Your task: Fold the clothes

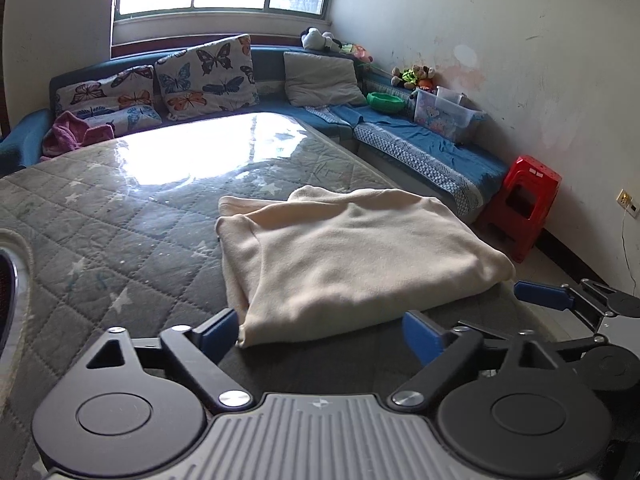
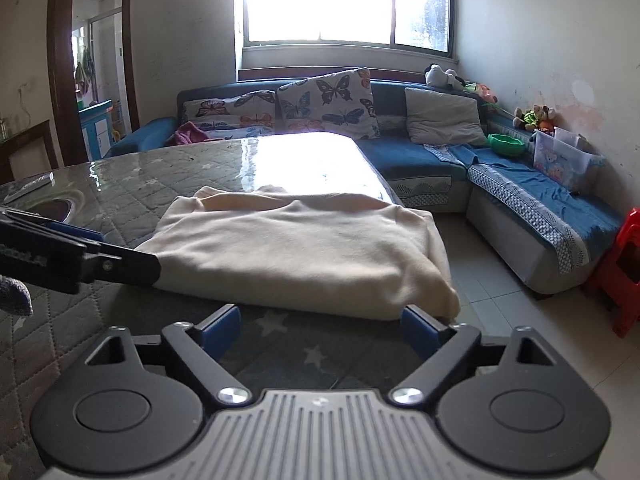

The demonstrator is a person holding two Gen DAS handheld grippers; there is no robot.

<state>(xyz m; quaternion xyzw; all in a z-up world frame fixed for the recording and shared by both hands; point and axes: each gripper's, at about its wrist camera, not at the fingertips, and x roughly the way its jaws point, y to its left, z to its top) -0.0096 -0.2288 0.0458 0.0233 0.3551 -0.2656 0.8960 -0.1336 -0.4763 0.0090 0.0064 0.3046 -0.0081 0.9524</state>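
We are holding both grippers spread, gripping nothing. The folded garment [image 1: 352,252] is lying mid-frame on the bench [image 1: 100,220], just beyond the left gripper [image 1: 320,330] and right gripper [image 2: 320,326].

A lived-in home sitting room: a blue corner sofa [image 2: 424,160] with butterfly-print cushions [image 2: 328,102] runs beneath a bright window [image 2: 344,4], soft toys [image 2: 534,116] line its right arm, a red plastic stool [image 1: 524,204] stands on the tiled floor, and an open doorway [image 2: 100,76] at far left shows another room.
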